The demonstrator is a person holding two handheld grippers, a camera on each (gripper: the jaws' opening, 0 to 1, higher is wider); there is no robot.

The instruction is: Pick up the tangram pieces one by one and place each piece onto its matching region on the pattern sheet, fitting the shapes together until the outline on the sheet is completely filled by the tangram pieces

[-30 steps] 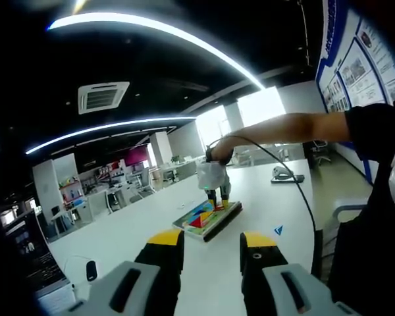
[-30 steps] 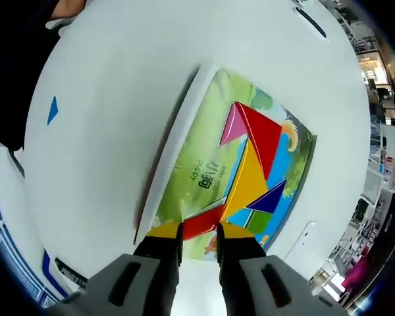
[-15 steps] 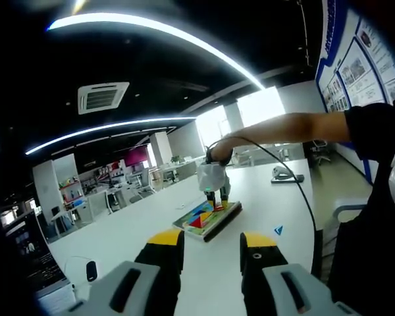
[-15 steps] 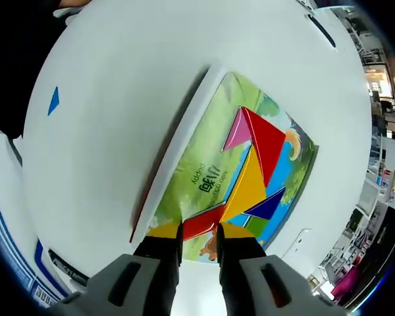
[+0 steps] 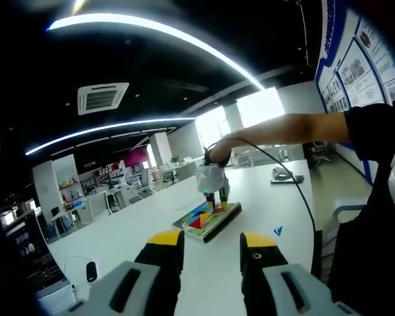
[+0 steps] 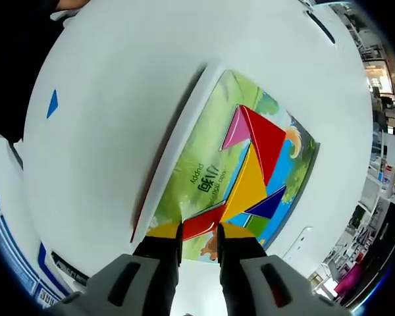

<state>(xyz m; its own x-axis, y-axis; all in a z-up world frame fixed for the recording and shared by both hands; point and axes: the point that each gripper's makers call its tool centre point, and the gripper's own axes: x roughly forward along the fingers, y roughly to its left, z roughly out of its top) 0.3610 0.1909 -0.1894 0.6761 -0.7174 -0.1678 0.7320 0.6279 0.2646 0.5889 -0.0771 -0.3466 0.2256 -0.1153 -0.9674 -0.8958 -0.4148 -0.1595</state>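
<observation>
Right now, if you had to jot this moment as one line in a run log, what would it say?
phase: placing piece | right gripper: shut on red piece, over pattern sheet | left gripper: open, idle above white table | blue triangle: loose on table

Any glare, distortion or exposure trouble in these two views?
Left gripper view: the curved ceiling light strips and bright windows blow out while the ceiling stays very dark, and fisheye bends the lines. Right gripper view: the white table is evenly lit, the colourful pattern sheet sharp, edges warped.
</observation>
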